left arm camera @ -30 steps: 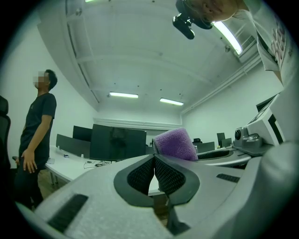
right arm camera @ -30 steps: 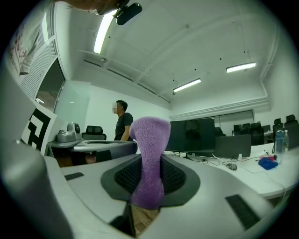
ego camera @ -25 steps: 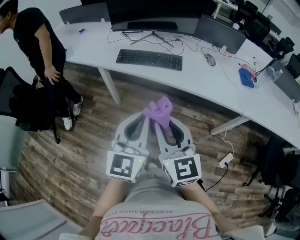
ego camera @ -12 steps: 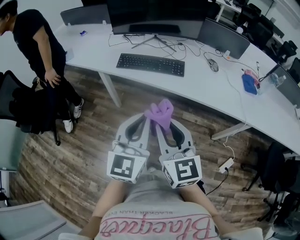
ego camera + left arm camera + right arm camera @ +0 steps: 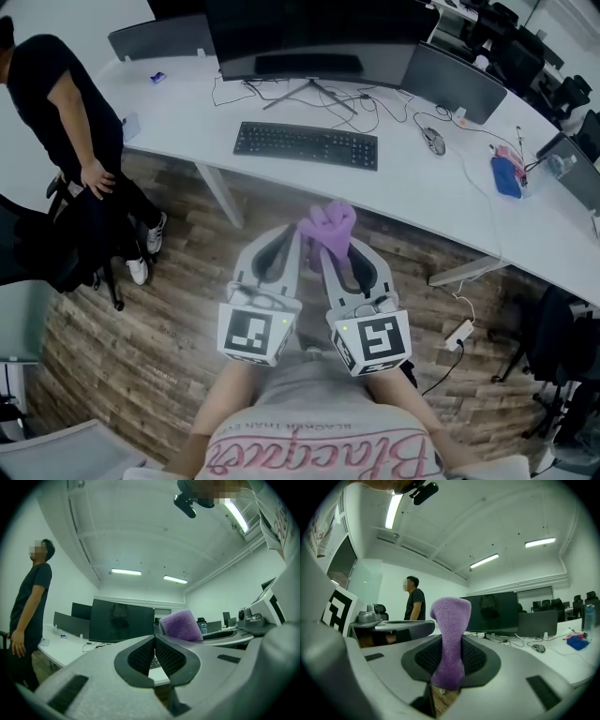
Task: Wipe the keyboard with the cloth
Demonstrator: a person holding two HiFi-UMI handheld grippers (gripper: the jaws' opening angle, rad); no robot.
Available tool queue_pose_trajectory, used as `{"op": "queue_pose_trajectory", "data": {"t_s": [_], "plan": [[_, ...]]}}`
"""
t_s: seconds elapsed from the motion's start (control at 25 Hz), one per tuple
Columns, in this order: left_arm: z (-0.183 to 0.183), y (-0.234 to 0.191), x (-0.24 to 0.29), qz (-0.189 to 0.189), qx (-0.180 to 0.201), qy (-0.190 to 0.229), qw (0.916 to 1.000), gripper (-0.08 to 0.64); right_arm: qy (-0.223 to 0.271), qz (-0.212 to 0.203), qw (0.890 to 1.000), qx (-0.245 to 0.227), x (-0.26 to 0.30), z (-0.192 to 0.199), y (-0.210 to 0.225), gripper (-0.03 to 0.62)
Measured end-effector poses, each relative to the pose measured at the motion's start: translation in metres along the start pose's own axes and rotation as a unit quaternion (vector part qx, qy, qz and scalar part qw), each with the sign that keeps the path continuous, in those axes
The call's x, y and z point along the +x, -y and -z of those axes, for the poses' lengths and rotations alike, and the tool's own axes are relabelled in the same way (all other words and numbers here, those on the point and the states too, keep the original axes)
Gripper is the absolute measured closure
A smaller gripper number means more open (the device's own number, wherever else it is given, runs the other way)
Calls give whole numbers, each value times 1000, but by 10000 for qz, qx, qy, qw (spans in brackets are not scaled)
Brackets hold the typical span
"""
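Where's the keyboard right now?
In the head view, the keyboard lies on the white desk, upper centre, just in front of the monitor, with the mouse off to its right.

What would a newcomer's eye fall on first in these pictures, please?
The fuzzy purple cloth stands out first, pinched upright in the right gripper, with the shut, empty left gripper close beside it. Beyond them a black keyboard lies on the curved white desk before a large dark monitor, and a person in black stands at the left.
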State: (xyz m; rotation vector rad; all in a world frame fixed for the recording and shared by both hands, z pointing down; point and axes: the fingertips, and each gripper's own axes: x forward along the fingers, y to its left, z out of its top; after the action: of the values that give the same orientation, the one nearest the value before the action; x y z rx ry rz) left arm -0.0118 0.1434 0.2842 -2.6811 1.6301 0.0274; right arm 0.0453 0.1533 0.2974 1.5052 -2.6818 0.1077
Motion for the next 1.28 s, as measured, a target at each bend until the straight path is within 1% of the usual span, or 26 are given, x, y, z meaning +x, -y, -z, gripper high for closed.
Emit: {"op": "queue_pose_trajectory", "data": {"t_s": [0.2,0.32,0.48,0.6,0.76,0.96,1.08,1.28], "plan": [[3,-43,30,38,-26,-56,10000,554,-54,34,10000,-19,48,-1,3,505],[4,-68,45,48,-109,-122,9999,555,-122,60,9999,2,76,1,2,505],[6,-103,63,30,-137,-107,9998,554,-221,126,9997,-52,110,0,4,505],[13,-126,76,60,-167,-172,9997,554,-289,173,9994,-17,138,3,5,505],[17,-153,92,136,-214,-260,9993,554,-347,145,9993,40,174,4,-1,505],[18,-189,114,213,-295,-328,9988,555,-345,146,9993,-16,218,-2,-8,505],[21,-208,125,237,-218,-277,9991,555,-376,257,9990,-21,236,-3,-5,505],[23,-231,144,197,-253,-293,9991,555,-452,319,9985,-10,259,-6,0,505]]}}
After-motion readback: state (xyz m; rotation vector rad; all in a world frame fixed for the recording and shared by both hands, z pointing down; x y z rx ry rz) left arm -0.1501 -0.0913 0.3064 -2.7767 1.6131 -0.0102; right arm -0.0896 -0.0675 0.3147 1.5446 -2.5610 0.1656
